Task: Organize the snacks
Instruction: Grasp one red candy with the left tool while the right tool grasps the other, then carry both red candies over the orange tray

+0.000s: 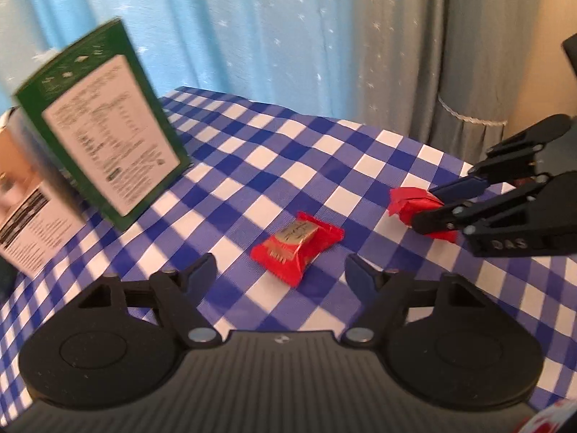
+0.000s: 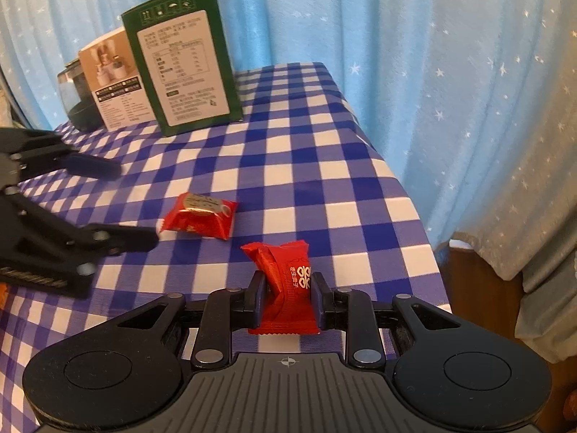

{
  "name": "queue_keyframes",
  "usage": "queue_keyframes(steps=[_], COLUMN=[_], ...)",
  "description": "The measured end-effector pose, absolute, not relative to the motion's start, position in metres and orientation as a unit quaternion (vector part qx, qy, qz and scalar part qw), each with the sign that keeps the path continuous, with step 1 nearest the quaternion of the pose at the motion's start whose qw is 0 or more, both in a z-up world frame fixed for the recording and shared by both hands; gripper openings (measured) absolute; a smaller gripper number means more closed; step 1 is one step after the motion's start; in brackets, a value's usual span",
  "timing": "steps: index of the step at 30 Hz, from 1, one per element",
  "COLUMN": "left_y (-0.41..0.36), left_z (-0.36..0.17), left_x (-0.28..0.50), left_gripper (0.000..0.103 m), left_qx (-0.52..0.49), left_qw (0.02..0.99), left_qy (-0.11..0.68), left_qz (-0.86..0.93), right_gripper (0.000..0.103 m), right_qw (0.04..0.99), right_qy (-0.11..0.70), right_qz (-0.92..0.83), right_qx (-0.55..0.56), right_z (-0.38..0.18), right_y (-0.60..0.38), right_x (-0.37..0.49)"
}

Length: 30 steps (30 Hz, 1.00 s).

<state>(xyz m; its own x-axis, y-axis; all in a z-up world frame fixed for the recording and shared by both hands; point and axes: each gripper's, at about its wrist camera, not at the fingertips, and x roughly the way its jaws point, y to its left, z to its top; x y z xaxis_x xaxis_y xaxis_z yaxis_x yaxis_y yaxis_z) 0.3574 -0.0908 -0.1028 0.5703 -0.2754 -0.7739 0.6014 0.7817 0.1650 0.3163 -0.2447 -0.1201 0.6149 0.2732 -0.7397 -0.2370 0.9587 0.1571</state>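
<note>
Standing upper left on the checked counter [image 2: 306,166], a green cardboard box [image 2: 184,61] (contents unseen); right gripper [image 2: 286,297] clamps a red-wrapped candy [image 2: 288,281], left gripper [image 1: 281,270] gapes before another red-wrapped candy [image 1: 297,249].

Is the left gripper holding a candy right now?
No, the left gripper is open with nothing between its fingers; the loose red candy lies on the checkered tablecloth just ahead of it.

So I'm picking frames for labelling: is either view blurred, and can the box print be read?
Left wrist view: motion-smeared, the green box print unreadable, the loose red candy soft. Right wrist view: sharper, box label lines distinct, the held candy crisp in the right claw; fisheye bends the curtain.
</note>
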Motion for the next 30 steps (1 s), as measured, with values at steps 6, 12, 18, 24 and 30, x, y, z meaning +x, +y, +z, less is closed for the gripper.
queue_keyframes(steps=[6, 12, 18, 24, 30], left_y=[-0.109, -0.120, -0.120, -0.103, -0.096], left_z=[-0.122, -0.132, -0.139, -0.131, -0.132], left_x=[0.377, 0.392, 0.395, 0.386, 0.359], left_gripper=[0.061, 0.050, 0.028, 0.023, 0.023], left_qx=[0.232, 0.249, 0.240, 0.161, 0.157], left_qw=[0.849, 0.838, 0.822, 0.835, 0.833], left_qy=[0.389, 0.394, 0.426, 0.455, 0.474], left_qz=[-0.271, -0.284, -0.293, -0.264, -0.239], right_gripper=[0.027, 0.027, 0.026, 0.026, 0.026], right_qw=[0.902, 0.900, 0.900, 0.901, 0.900], right_qy=[0.409, 0.412, 0.413, 0.410, 0.409], right_qz=[0.138, 0.135, 0.134, 0.135, 0.143], right_qx=[0.029, 0.037, 0.042, 0.048, 0.051], right_z=[-0.122, -0.128, -0.131, -0.128, -0.121], right_y=[-0.252, -0.256, -0.258, -0.255, -0.246], right_x=[0.315, 0.314, 0.313, 0.312, 0.305])
